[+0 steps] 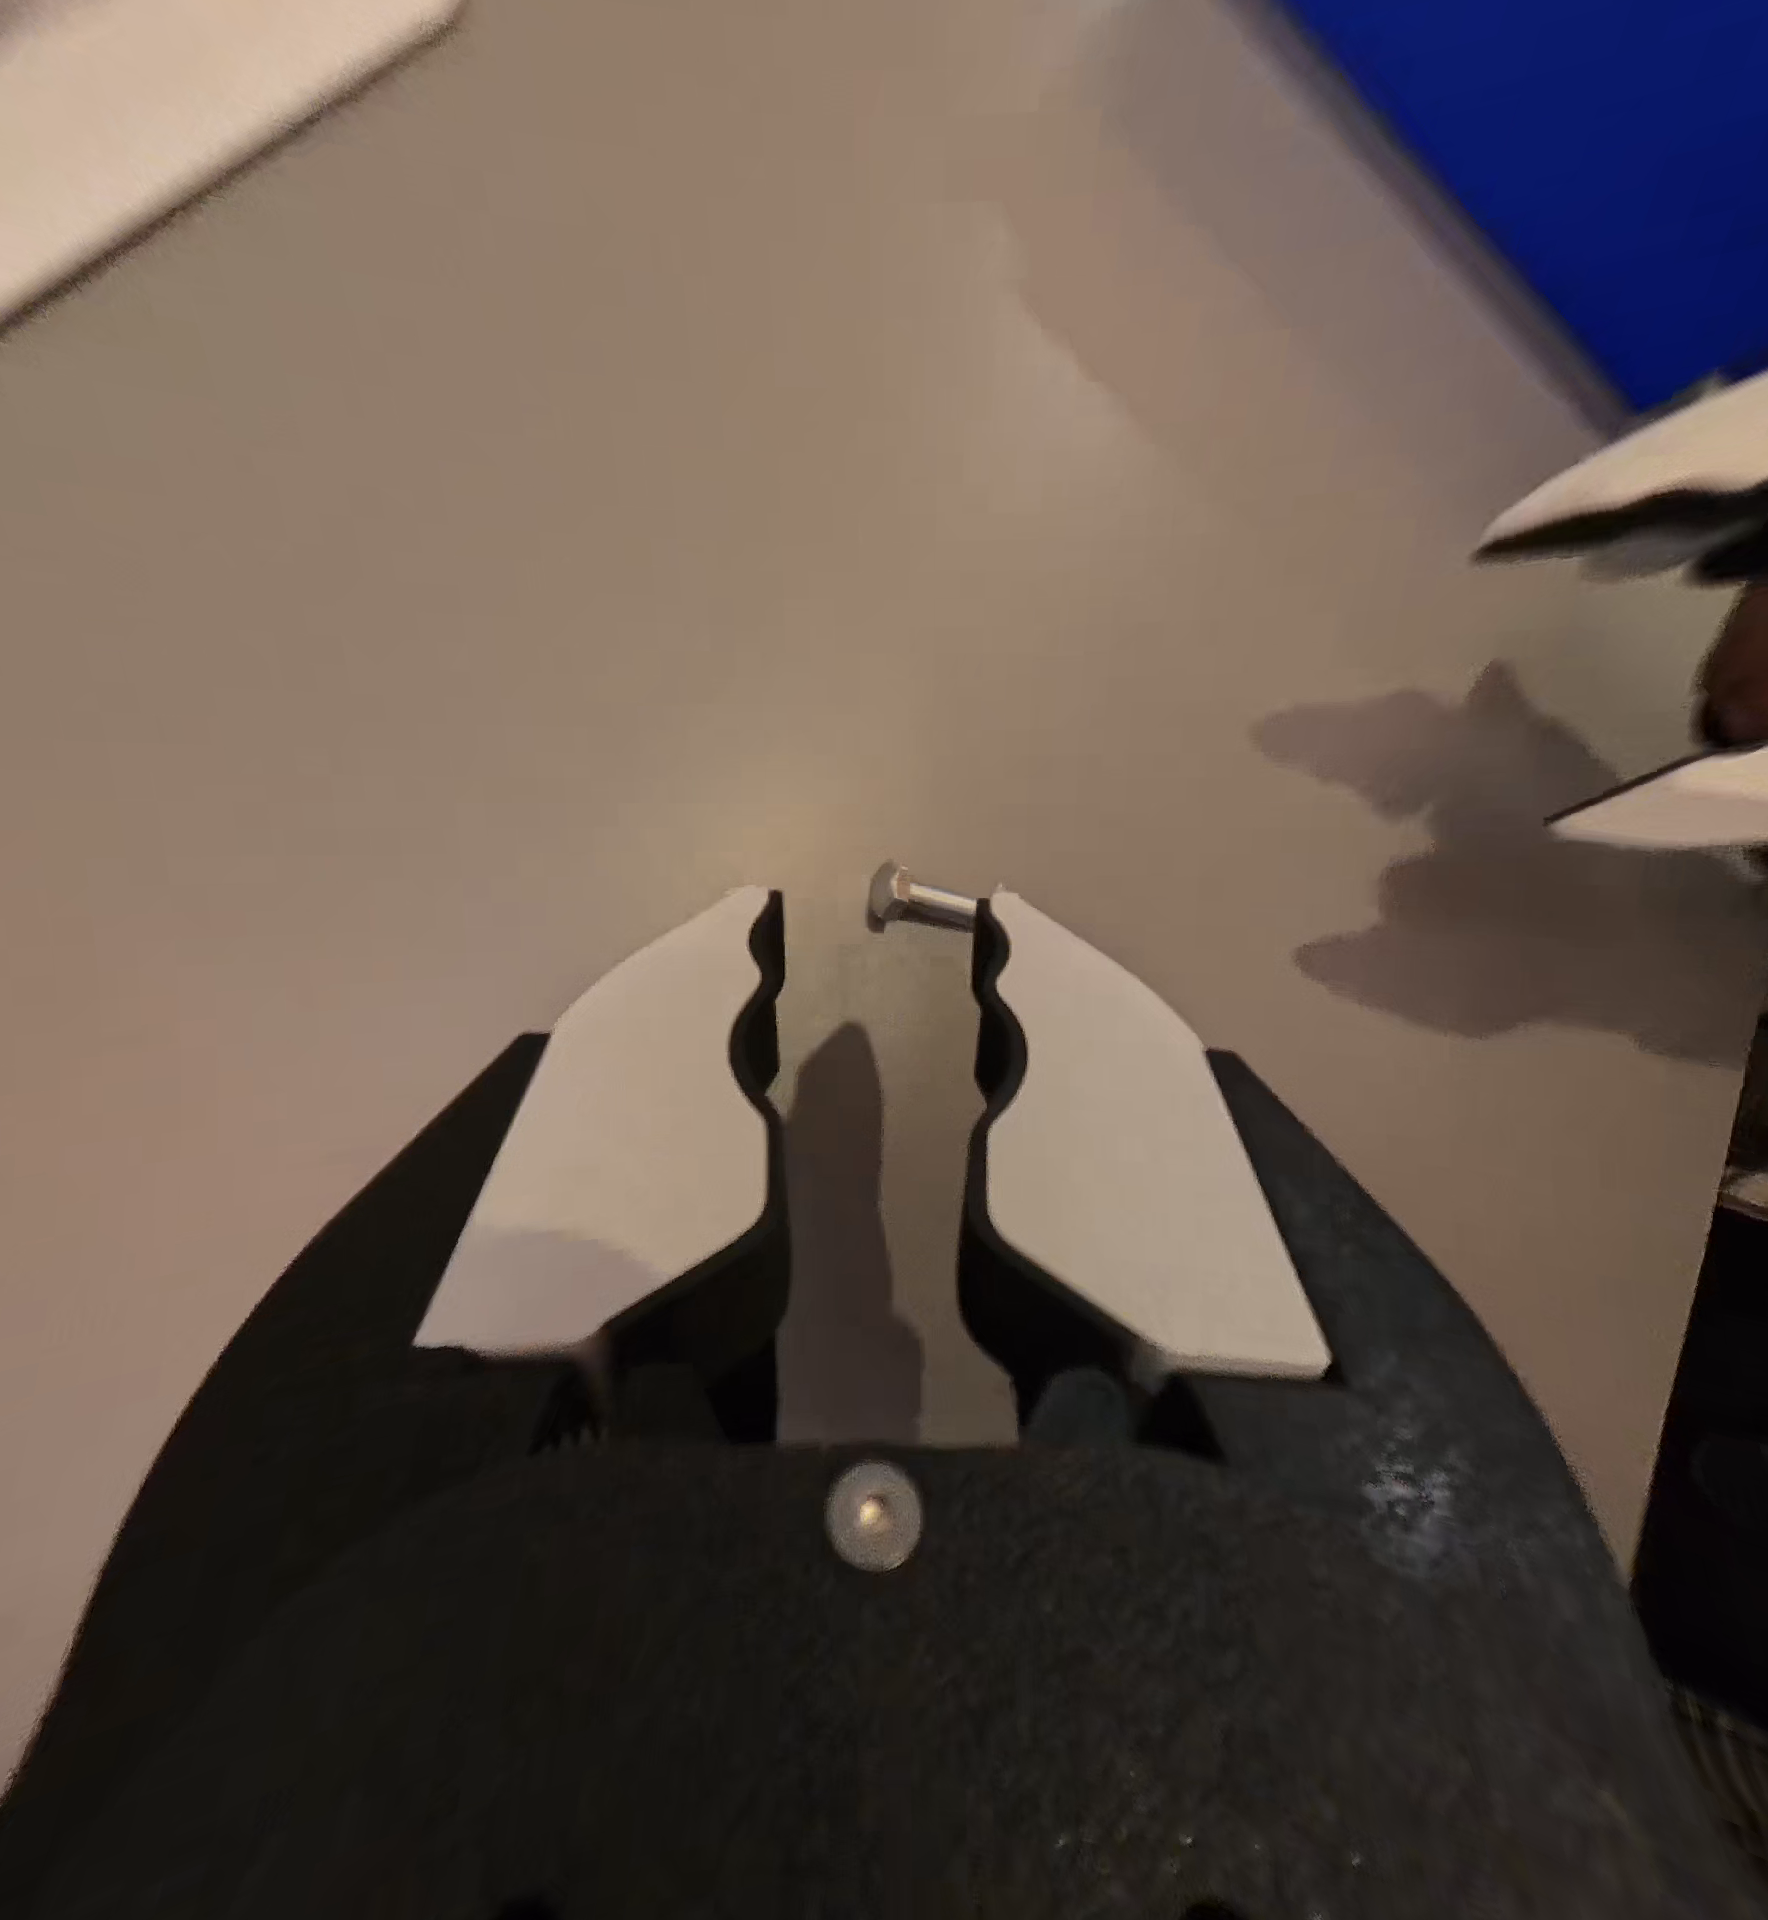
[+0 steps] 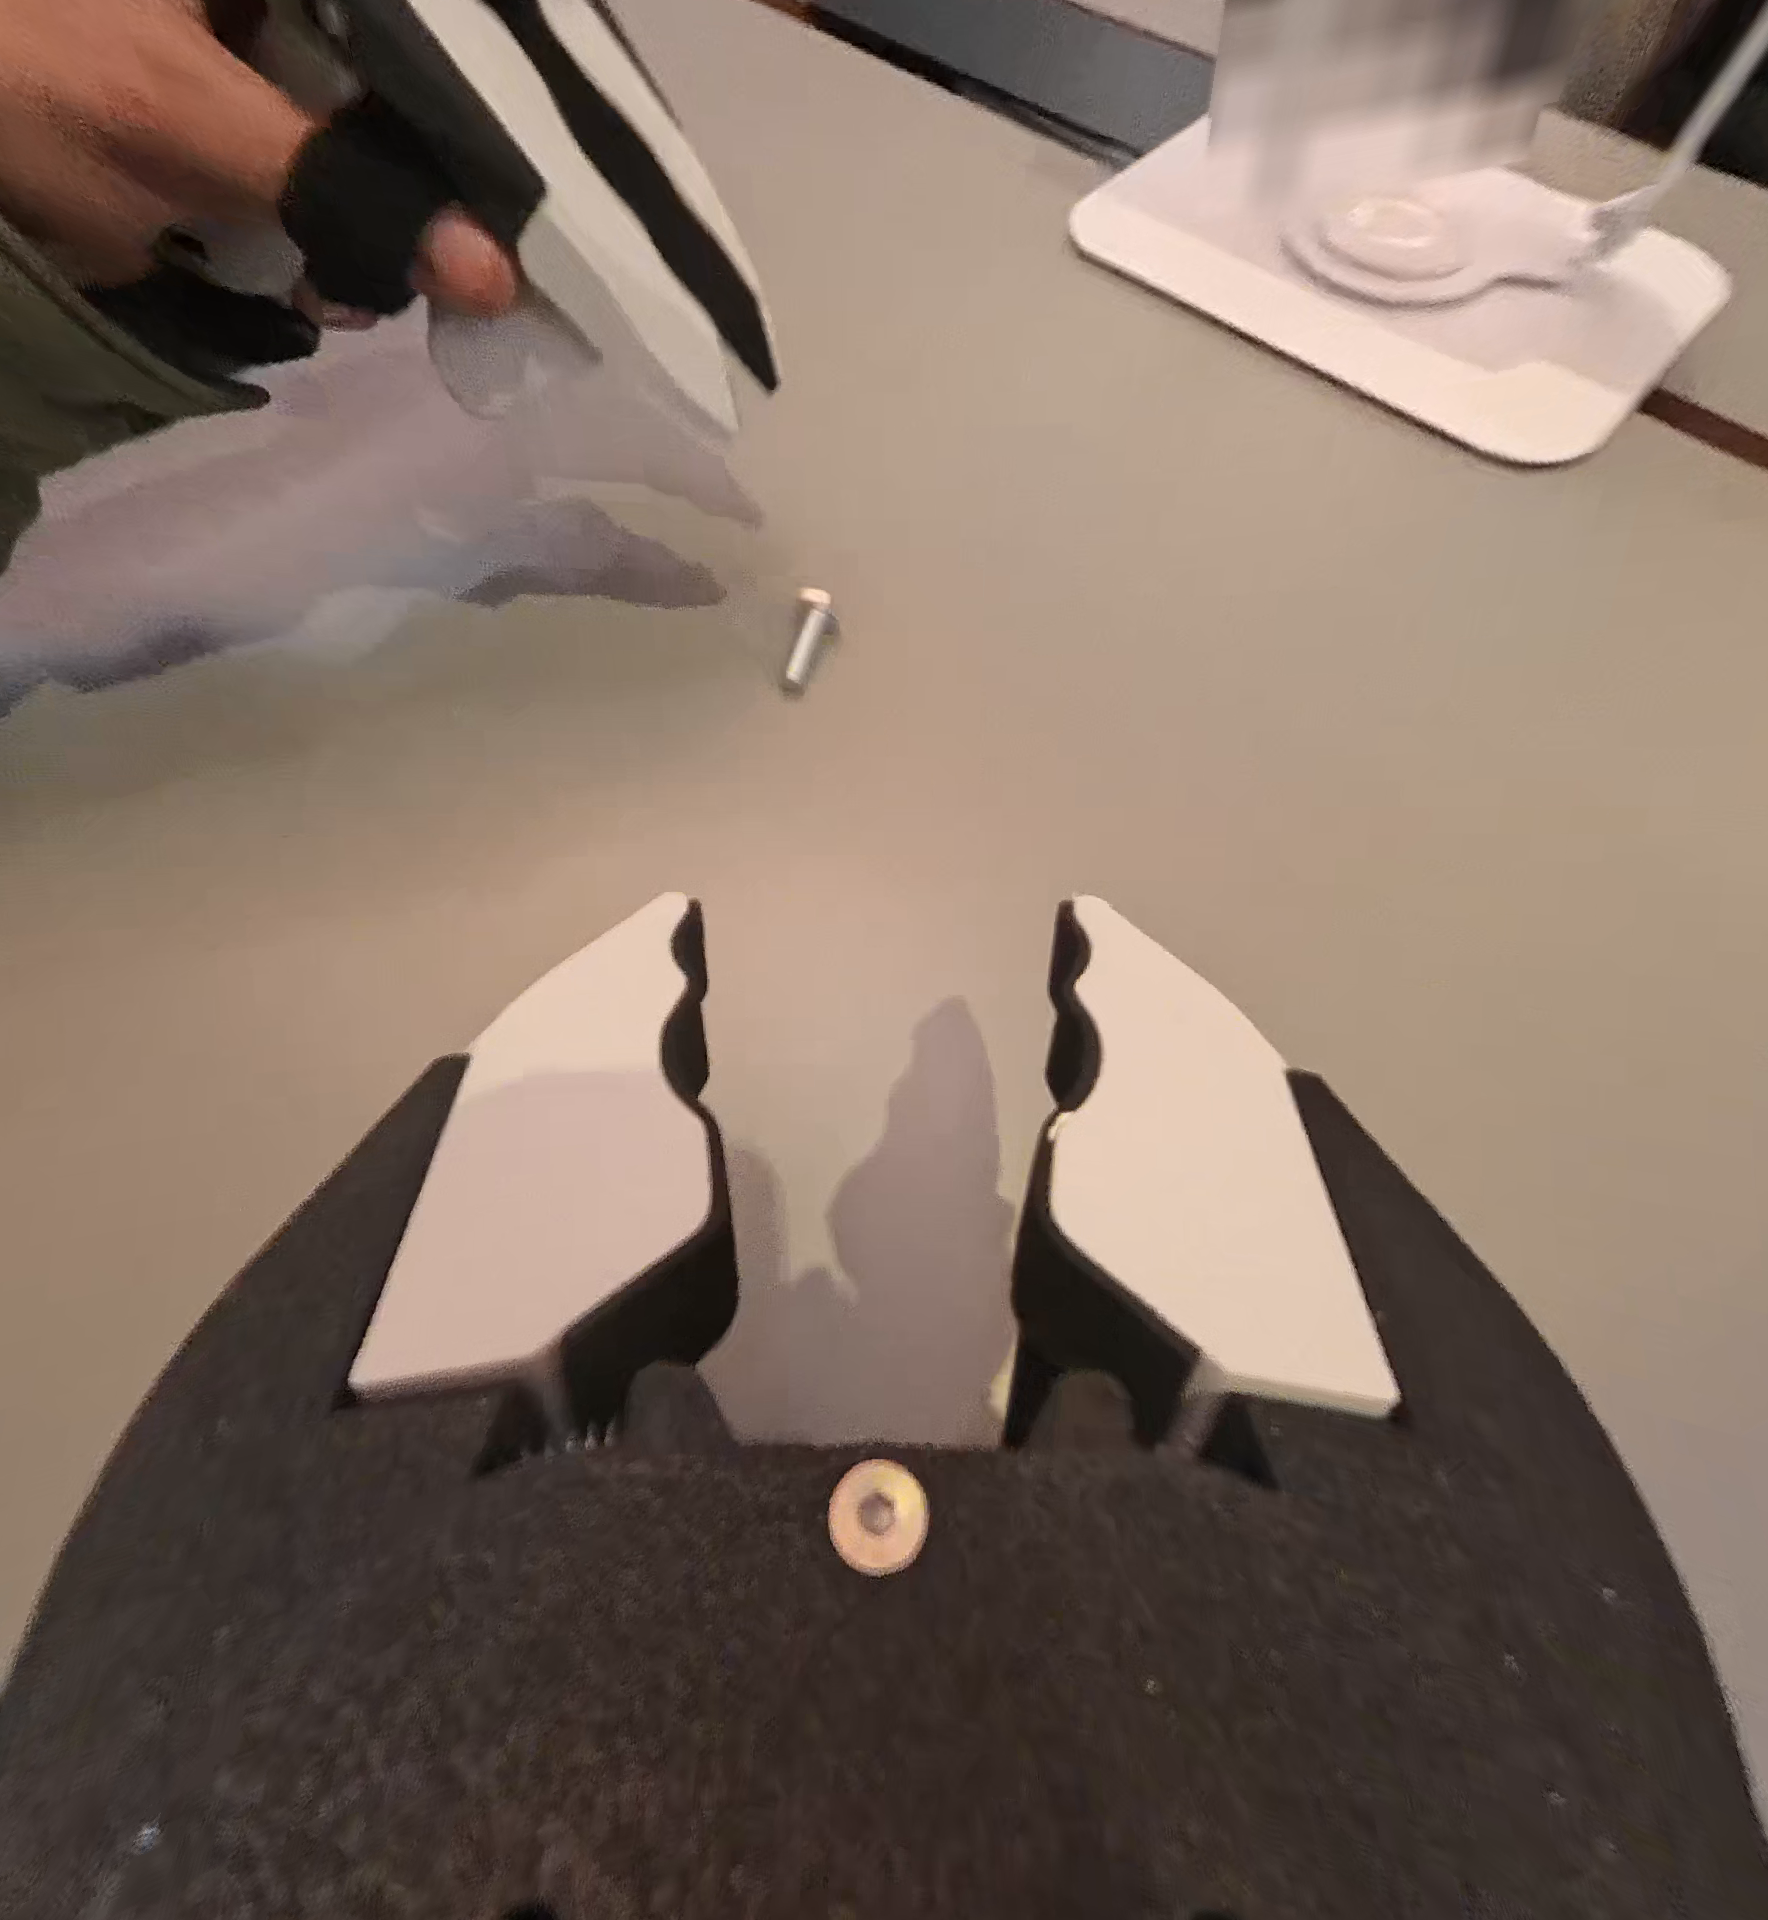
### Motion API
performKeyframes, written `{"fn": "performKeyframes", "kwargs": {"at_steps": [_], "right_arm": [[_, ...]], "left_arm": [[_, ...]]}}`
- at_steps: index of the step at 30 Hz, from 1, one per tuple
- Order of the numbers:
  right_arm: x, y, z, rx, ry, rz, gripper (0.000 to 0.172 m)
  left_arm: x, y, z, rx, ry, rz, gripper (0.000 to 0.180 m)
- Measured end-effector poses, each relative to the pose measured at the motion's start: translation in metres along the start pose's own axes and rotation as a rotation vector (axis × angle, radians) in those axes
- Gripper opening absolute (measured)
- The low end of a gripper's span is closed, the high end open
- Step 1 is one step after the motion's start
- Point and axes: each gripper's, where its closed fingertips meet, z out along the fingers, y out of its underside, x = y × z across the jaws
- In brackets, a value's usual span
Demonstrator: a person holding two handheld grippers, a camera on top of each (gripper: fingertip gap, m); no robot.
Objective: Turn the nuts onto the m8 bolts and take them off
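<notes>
A bare bolt [image 1: 916,902] lies on the counter [image 1: 547,623]; both the left gripper [image 1: 880,904] and right gripper [image 2: 878,914] are open, holding nothing. Judged next: grasp the bolt.

Each gripper [image 2: 878,904] is built with white fingers [image 2: 568,1174], wavy black pads and a speckled black body fastened by one screw [image 2: 877,1517]. An olive sleeve [image 2: 18,343] and a black finger cover [image 2: 366,223] are worn.

No readable writing, labels or numbers show anywhere.
</notes>
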Motion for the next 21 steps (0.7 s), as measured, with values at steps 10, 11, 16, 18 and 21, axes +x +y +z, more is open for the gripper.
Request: {"fn": "performKeyframes", "kwargs": {"at_steps": [10,11,16,18,21], "right_arm": [[-0.023,-0.004,0.103,-0.146,-0.050,0.013,0.047],[-0.022,-0.004,0.108,-0.153,-0.047,0.009,0.046],[-0.022,-0.009,0.122,-0.169,-0.046,-0.005,0.040],[-0.023,-0.010,0.126,-0.174,-0.049,-0.017,0.036],[-0.023,-0.010,0.129,-0.187,-0.054,-0.029,0.030]], "left_arm": [[-0.022,-0.001,-0.043,0.300,0.062,0.021,0.030],[-0.022,-0.001,-0.045,0.306,0.070,0.017,0.030],[-0.022,-0.002,-0.047,0.315,0.087,0.015,0.030],[-0.022,-0.002,-0.046,0.313,0.080,0.020,0.030],[-0.022,-0.002,-0.046,0.314,0.081,0.020,0.029]]}}
